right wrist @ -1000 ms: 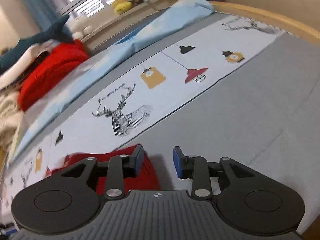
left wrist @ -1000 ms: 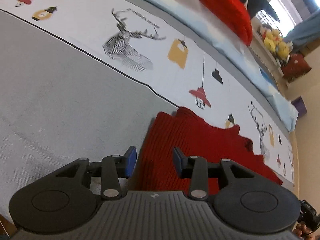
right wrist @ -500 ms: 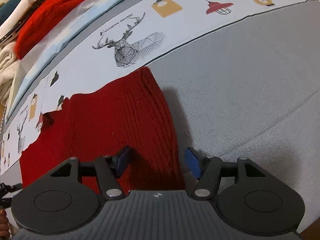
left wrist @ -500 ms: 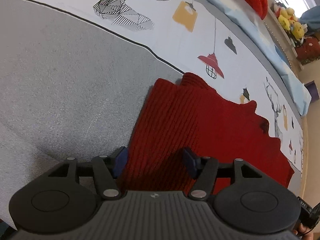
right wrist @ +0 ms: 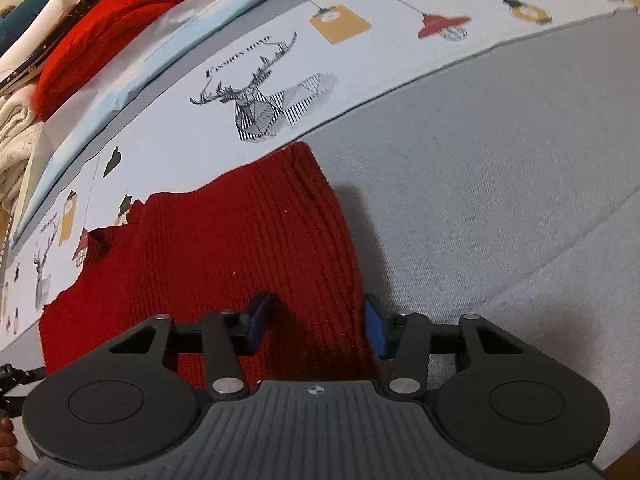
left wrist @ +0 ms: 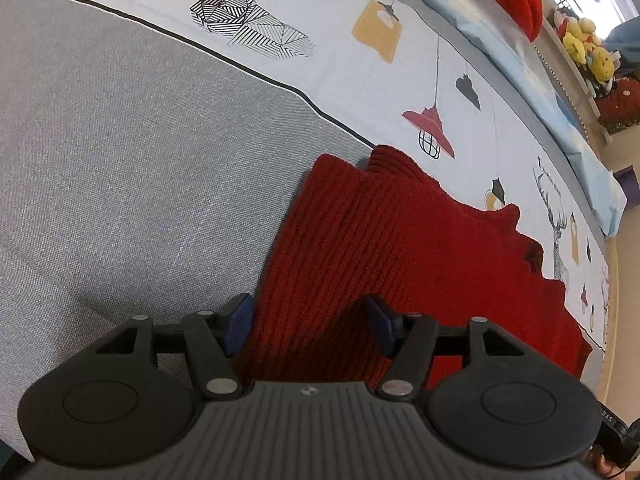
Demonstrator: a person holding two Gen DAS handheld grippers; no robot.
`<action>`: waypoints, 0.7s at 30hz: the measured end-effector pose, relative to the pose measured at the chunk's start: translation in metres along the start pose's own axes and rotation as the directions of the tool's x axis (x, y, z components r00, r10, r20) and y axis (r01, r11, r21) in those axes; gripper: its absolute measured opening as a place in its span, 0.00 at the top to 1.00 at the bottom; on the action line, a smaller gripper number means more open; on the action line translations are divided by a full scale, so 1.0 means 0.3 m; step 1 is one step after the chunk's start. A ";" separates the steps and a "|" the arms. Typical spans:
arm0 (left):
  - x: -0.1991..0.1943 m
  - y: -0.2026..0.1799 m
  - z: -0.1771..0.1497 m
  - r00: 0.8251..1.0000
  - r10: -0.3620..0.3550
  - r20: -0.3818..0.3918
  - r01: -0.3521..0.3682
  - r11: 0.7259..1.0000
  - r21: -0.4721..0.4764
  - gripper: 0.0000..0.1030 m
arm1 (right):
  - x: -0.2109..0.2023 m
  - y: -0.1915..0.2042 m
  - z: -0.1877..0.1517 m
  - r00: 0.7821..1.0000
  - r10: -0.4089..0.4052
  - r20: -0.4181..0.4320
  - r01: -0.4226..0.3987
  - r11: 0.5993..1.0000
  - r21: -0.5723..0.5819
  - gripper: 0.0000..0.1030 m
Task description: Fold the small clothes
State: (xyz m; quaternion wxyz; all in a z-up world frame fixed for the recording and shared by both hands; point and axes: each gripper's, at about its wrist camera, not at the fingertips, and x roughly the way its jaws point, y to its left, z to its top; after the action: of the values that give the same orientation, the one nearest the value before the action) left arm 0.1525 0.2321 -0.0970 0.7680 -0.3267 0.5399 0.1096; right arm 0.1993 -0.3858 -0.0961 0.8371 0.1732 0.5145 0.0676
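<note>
A dark red ribbed knit garment (left wrist: 392, 264) lay flat on a bed, mostly on the grey bedspread (left wrist: 120, 140), its far edge lapping onto a white band (left wrist: 340, 80) printed with deer heads and hanging lamps. I judged it was spread out that way so both near corners could be taken at once for a fold.

My left gripper (left wrist: 308, 320) pointed steeply down over the garment's left side edge, jaws spread, one blue pad off the cloth over the grey and the other over the knit, neither pressing.

My right gripper (right wrist: 318, 322) straddled the opposite side edge. Its jaws had just been closing, with the red edge between them. The pads stood close against the knit, but I could not tell whether they pinched it.

Beyond lay a stack of folded clothes (right wrist: 100, 24), a brighter red one on top.
</note>
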 end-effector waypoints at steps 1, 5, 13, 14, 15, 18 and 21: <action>0.000 0.000 0.000 1.000 0.000 0.000 0.000 1.000 0.001 0.35 | -0.003 0.004 0.000 1.000 -0.002 0.008 0.002 1.000 -0.009 0.60; 0.000 -0.004 -0.003 1.000 -0.012 -0.002 0.012 1.000 0.004 0.44 | -0.026 0.015 0.001 0.999 0.004 0.042 -0.003 0.999 -0.034 0.83; -0.111 -0.091 -0.027 0.988 0.024 0.155 -0.058 0.974 0.217 0.88 | -0.082 0.073 -0.003 0.987 -0.003 0.163 0.029 0.987 -0.156 0.86; -0.134 -0.102 -0.033 0.983 0.006 0.185 -0.049 0.972 0.228 0.88 | -0.097 0.084 -0.002 0.981 0.003 0.195 0.032 0.983 -0.178 0.86; -0.159 -0.109 -0.037 0.976 -0.017 0.218 -0.036 0.971 0.235 0.88 | -0.118 0.094 0.002 0.973 0.017 0.232 0.029 0.980 -0.197 0.86; -0.224 -0.127 -0.040 0.947 -0.092 0.307 0.010 0.966 0.257 0.89 | -0.176 0.112 0.010 0.941 0.053 0.333 0.025 0.974 -0.225 0.87; -0.248 -0.145 -0.024 0.923 -0.120 0.365 0.028 0.969 0.246 0.89 | -0.212 0.125 0.020 0.905 0.063 0.421 0.036 0.974 -0.223 0.87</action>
State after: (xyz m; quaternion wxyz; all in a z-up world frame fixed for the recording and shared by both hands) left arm 0.1406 0.2083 -0.0149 0.8942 -0.2264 0.3786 0.0762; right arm 0.1776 -0.3708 -0.0269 0.9427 0.0911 0.3076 0.0921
